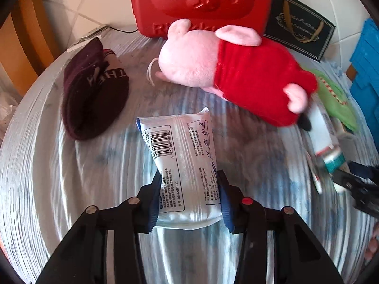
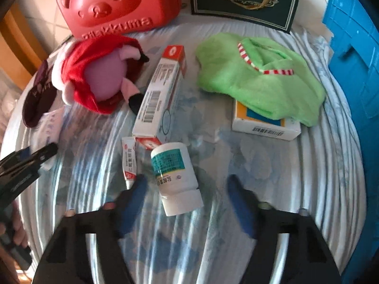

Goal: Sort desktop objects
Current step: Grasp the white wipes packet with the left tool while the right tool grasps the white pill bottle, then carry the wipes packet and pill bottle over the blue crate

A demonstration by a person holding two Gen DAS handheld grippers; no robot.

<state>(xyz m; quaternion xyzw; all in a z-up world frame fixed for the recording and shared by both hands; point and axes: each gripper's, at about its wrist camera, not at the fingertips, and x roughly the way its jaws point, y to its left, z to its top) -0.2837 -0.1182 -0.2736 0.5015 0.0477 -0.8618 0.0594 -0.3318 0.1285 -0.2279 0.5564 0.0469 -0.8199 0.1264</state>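
A home: a plush pig (image 1: 227, 71), sock (image 1: 94, 94) and medicine bottle (image 2: 175, 175) on a cloth-covered table (image 2: 260, 165).

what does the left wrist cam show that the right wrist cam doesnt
Only the left wrist view shows the left gripper closed on the wipes pack, barcode side up, and the whole dark sock. Only the right wrist view shows the open right gripper around the white pill bottle, plus the small tube and the yellow box under the green cloth. Both show the plush pig, red bear case and long carton.
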